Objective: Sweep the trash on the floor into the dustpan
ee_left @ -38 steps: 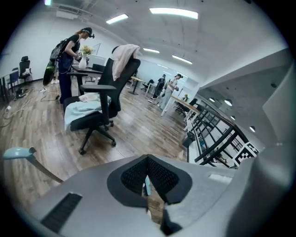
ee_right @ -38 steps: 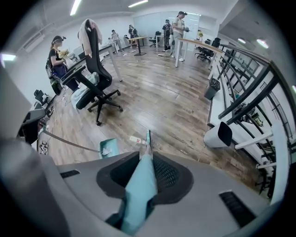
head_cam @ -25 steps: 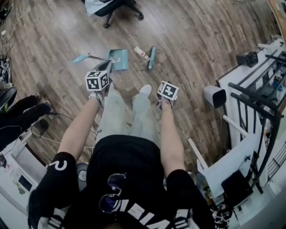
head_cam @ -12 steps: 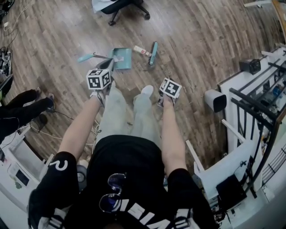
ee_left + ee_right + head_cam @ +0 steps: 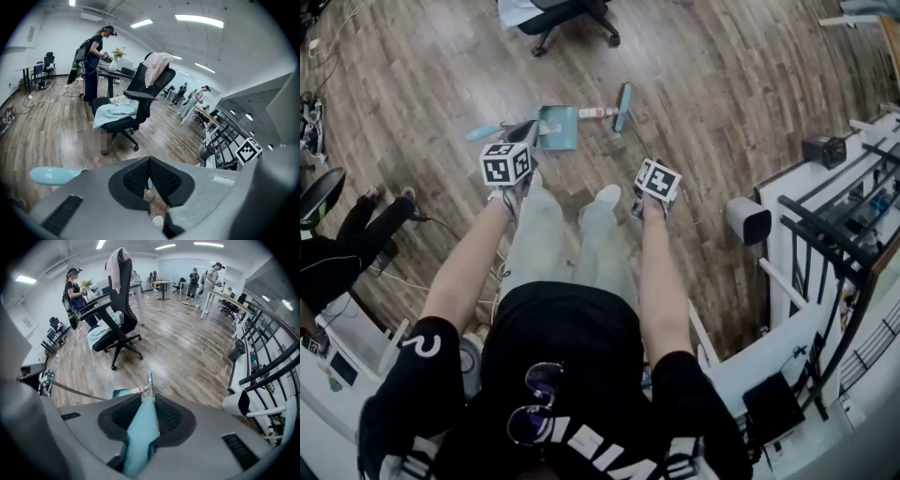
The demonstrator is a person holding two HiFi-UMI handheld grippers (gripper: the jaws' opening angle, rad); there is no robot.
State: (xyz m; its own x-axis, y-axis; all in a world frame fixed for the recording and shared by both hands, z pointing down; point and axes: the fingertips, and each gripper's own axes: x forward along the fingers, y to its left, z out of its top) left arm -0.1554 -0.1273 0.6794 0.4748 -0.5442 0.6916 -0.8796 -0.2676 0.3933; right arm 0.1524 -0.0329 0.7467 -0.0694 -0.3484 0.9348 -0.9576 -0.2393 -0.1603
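1. Dustpan [image 5: 559, 127]: teal, set on the wood floor [image 5: 722, 84] ahead of the person's feet. Its long handle [image 5: 484, 132] has a teal grip and rises toward the person's left.
2. Left claw [image 5: 150, 164]: closed narrow, pads meeting at the tip. It holds the dustpan handle, and the teal grip juts out at its left side.
3. Trash [image 5: 593, 112]: a small white-and-red wrapper lying flat on the floor at the dustpan's right edge, between dustpan and broom head.
4. Broom [image 5: 623, 105]: teal head on the floor, just right of the wrapper and beyond the dustpan's right side.
5. Right claw [image 5: 149, 399]: clamped on the teal broom handle, which runs forward between the pads toward the dustpan.
6. Office chair [image 5: 567, 14]: black, cloth draped on it, well beyond the dustpan.
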